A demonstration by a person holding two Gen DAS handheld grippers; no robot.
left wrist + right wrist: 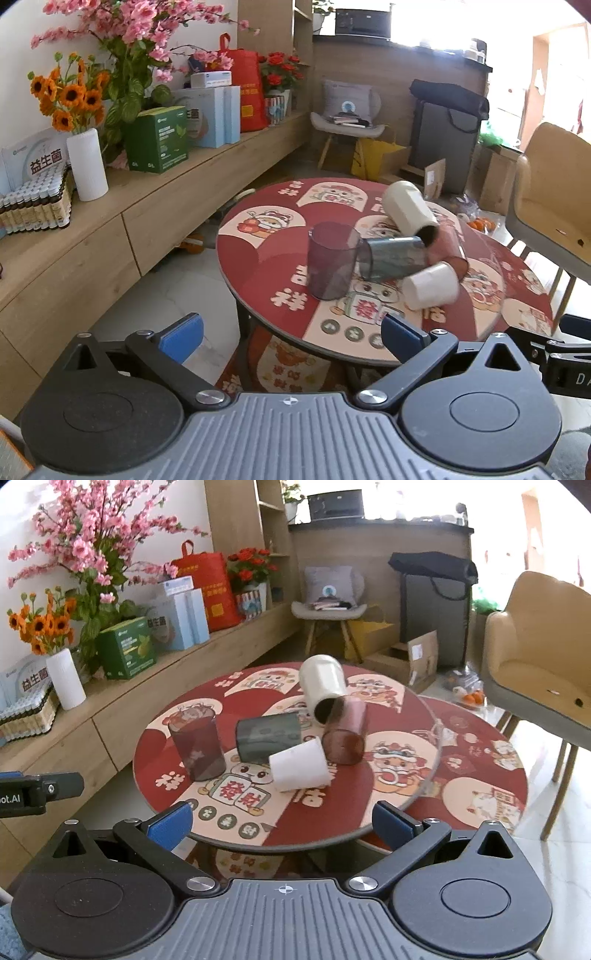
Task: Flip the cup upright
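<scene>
My left gripper (291, 338) hangs short of the round table (258, 266), its blue pads (181, 338) spread wide with nothing between them. My right gripper (282, 823) sits the same way, pads (170, 825) wide apart and empty, the near rim of the table just past the tips.

Five cups are ahead of both sets of fingers. In the left view, the purple cup (332, 260) stands upright, mouth up, straight ahead of the gap and slightly toward the right finger. Touching its right side is the grey cup (393, 256), lying down. Beyond the right fingertip lies the white cup (430, 286), on its side, close against the grey one. The cream cup (408, 210) lies tilted farther out, its dark mouth facing me, resting against the brown cup (448, 245), which is also down.

From the right view, the purple cup (197, 747) is ahead of the left finger, apart from the grey cup (267, 736). The white cup (299, 764) lies dead ahead of the gap, with the brown cup (345, 734) and cream cup (323, 686) behind it.

A tan chair (535, 657) stands off beyond the right finger.
</scene>
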